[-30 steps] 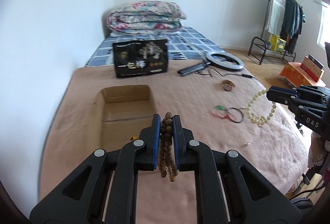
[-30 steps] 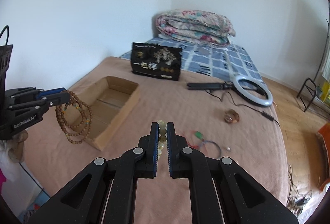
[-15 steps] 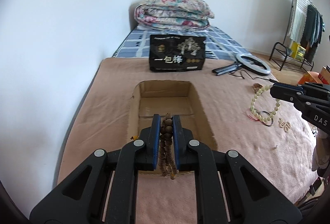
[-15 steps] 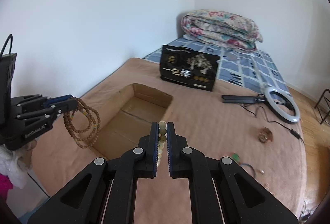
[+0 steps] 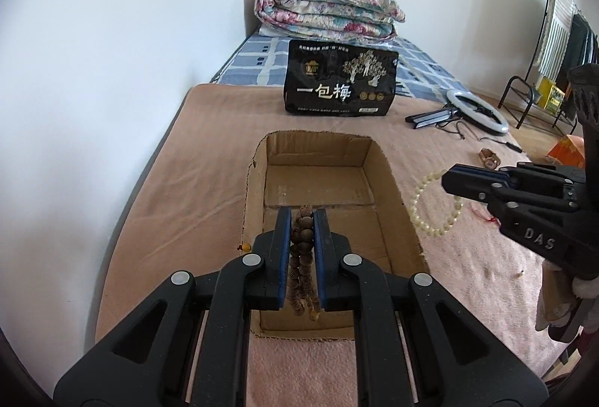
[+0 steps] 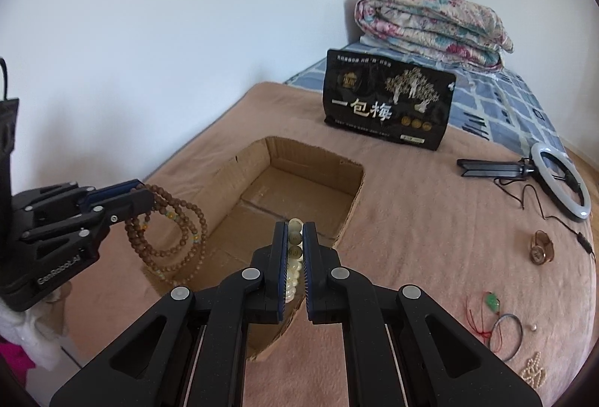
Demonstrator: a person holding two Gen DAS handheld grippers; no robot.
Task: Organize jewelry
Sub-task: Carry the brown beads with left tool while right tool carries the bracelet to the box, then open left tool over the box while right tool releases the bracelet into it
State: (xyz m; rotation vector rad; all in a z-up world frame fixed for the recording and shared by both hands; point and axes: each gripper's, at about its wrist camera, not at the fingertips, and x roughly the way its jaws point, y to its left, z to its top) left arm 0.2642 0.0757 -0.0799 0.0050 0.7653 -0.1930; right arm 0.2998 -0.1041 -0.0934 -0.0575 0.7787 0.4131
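A: Risks first. Left gripper (image 5: pixel 302 219) has its jaws clenched on the brown bead strand (image 6: pixel 176 238), which hangs in several loops above the near end of the open cardboard box (image 5: pixel 322 163). A long loop could catch on the box rim at release, leaving part of the strand draped outside.

B: And the other side?

A: Right gripper (image 6: pixel 295 231) has its jaws clamped on the pale bead bracelet (image 5: pixel 434 204), which in the left wrist view hangs outside the box's right wall, above the blanket. Letting go there would likely drop it beside the box, not in it. Both grippers also crowd toward one box; a bump or tangled strands seems possible.

B: Surface?

A: A bed under a soft pinkish blanket (image 6: pixel 411 201); the box looks sunk into it, so it may tip or shift if nudged. Loose pieces lie at the right: a thin bangle (image 6: pixel 505 336) with red cord, a small pearl cluster (image 6: pixel 533 371).

B: Room?

A: White walls, a black printed bag (image 5: pixel 338 85), a folded floral quilt (image 5: pixel 325 10), a ring light (image 6: pixel 561 178), a clothes rack (image 5: pixel 561 32).
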